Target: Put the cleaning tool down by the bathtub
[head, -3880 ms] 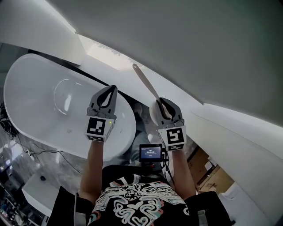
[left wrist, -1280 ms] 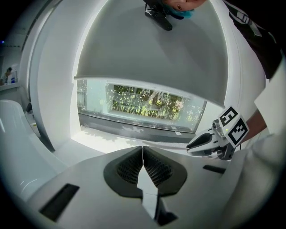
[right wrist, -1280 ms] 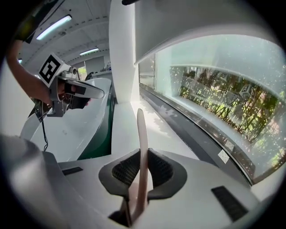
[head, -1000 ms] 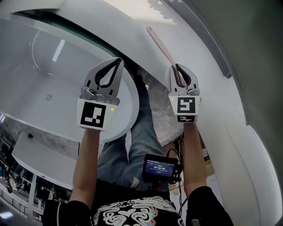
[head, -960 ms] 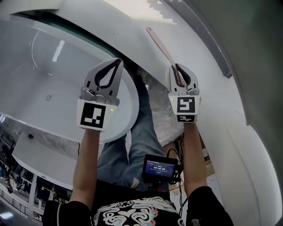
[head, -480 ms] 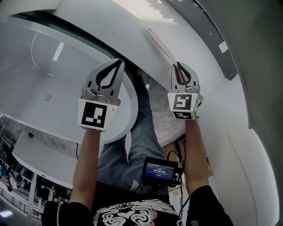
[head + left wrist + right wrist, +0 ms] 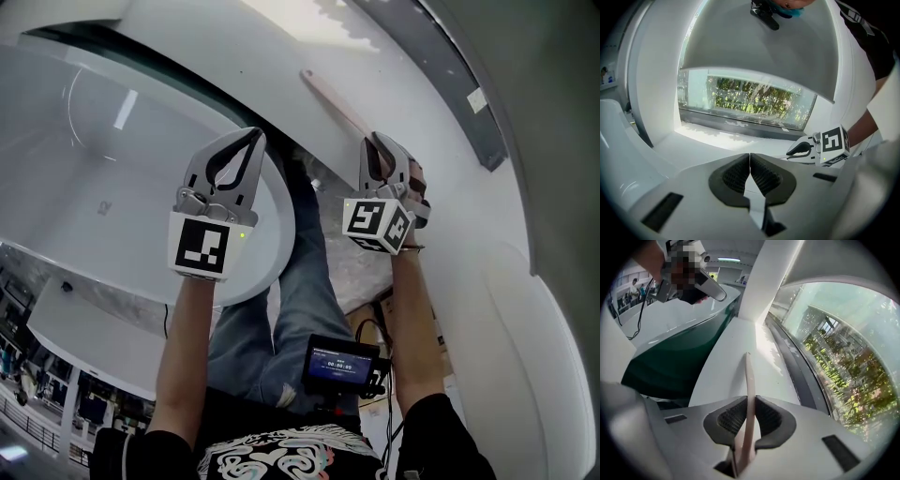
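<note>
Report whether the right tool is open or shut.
Shut: in the right gripper view, the right tool clamps the pink handle between its jaws.

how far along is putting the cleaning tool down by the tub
Done: the long pale pink flat cleaning tool is over the white ledge beside the white oval bathtub. In hand: the right tongs are shut on it; whether its tip touches the ledge is unclear. To do: lower it, open the tongs and let go. The left tongs are shut and empty.
</note>
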